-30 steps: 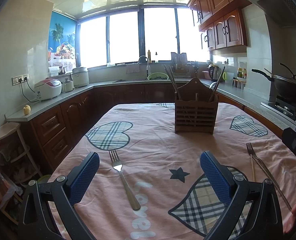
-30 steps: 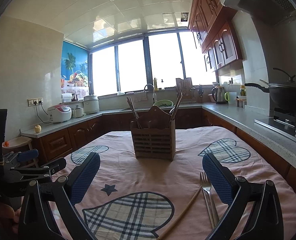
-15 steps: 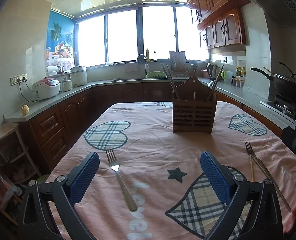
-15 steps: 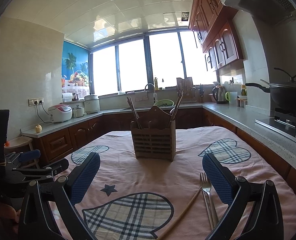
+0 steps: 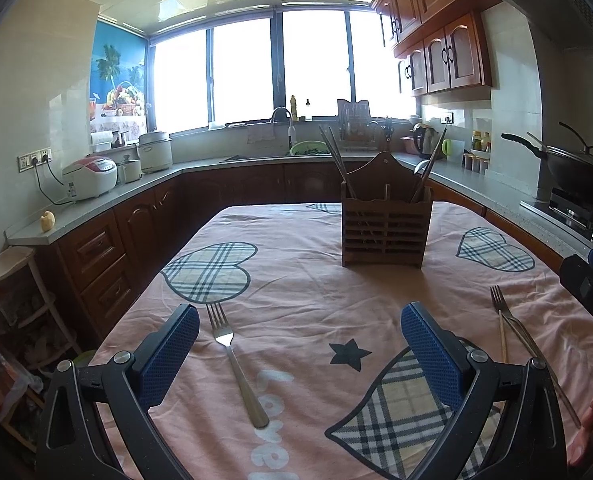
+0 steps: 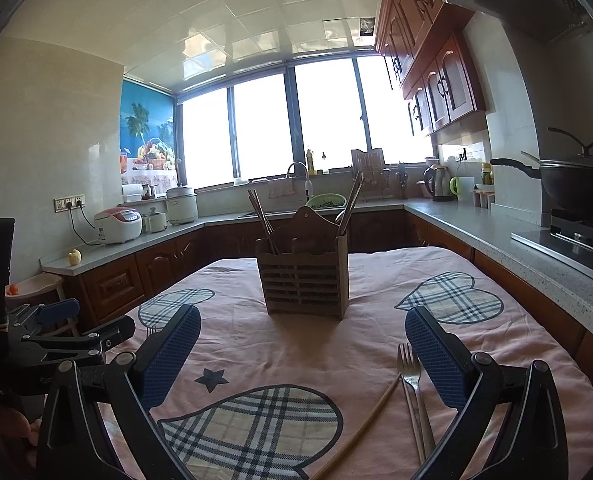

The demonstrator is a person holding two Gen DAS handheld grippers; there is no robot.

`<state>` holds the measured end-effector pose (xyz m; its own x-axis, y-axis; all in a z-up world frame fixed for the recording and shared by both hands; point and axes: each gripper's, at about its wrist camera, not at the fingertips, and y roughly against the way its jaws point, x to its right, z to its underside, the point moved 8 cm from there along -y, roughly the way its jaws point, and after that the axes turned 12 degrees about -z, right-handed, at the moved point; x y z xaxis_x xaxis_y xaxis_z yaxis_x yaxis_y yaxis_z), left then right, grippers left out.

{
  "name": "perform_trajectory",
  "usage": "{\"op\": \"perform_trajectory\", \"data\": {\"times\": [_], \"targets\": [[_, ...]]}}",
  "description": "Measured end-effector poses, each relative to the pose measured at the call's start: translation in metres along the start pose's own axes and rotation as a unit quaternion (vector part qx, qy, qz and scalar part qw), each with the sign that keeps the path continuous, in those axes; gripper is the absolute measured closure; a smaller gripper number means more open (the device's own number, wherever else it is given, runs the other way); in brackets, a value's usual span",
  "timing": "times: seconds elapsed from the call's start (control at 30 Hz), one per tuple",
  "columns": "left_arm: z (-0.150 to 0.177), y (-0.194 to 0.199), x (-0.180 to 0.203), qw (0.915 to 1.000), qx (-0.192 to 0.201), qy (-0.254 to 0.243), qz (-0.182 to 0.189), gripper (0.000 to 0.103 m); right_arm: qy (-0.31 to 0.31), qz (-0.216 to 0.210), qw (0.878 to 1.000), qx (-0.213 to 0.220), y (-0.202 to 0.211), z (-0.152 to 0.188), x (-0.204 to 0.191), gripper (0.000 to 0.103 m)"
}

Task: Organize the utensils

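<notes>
Two grippers hover wide open and empty: the left gripper [image 5: 300,344] has a fork [image 5: 236,364] between its fingers, the right gripper [image 6: 302,348] another fork [image 6: 414,396] by its right finger, the wooden holder [image 6: 304,284] straight ahead, apparently their destination.

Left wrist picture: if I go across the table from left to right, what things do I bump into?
Lone fork → star on the cloth → wooden holder → chopstick → second fork → right gripper at the edge.
</notes>
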<state>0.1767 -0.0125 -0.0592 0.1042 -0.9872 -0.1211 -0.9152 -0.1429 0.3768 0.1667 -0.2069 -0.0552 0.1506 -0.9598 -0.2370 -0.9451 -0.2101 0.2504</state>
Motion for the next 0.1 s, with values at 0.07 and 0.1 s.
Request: {"op": "perform_trajectory", "data": {"times": [0.07, 0.1], "targets": [[-0.0017, 0.0003, 0.0008, 1.0000, 0.002, 0.001, 0.001, 0.001, 0.000, -0.001, 1.000, 0.001, -0.0005, -0.0015, 0.0009, 0.000], [-0.0026, 0.0006, 0.0013, 1.0000, 0.003, 0.002, 0.003, 0.001, 0.001, -0.001, 1.000, 0.001, -0.0007, -0.0020, 0.0011, 0.000]]}}
